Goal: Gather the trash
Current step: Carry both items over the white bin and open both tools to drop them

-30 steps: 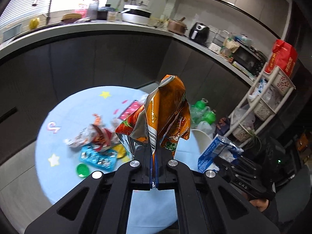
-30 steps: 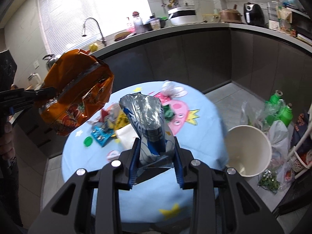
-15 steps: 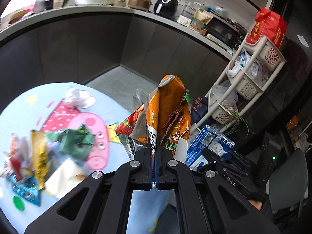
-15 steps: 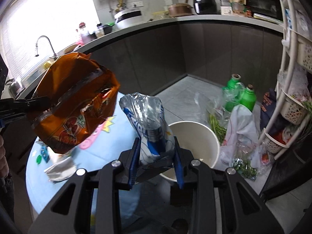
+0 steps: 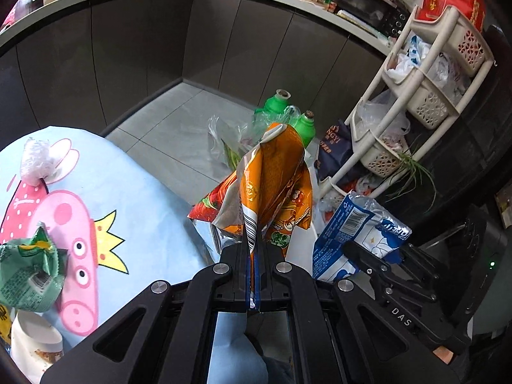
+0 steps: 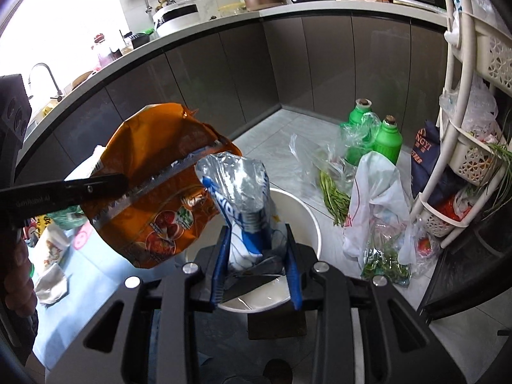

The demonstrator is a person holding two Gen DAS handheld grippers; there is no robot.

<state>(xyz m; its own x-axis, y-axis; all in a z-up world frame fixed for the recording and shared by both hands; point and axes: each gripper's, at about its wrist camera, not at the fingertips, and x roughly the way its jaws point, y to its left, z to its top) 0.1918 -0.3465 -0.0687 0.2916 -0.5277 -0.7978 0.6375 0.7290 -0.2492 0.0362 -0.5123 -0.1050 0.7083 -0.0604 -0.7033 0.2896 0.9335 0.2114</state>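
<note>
While both wrappers were over the littered desk a second ago, they now hang beside and above the white bucket that stands on the floor just off the desk's edge. The left hand-held gripper is clamped flat on the lower edge of the orange snack bag, which stands up crumpled from its jaws. The right hand-held gripper pinches the blue and silver wrapper between its blue pads, jaws part closed around the bunched foil, and that wrapper now sits directly over the bucket's mouth. In the right wrist view the orange bag overlaps the bucket's left rim, so it looks close to, but perhaps not fully over, the opening. The carry appears nearly finished; letting go of both pieces is likely the step in hand.

More trash is left behind: a green packet and a crumpled white wad lie on the pale blue cartoon cloth of the round desk, so further trips seem needed.

The room is a kitchen with dark cabinets under a curved worktop. On the grey tiled floor stand two green bottles, loose plastic bags with green vegetables, and a white basket rack.
</note>
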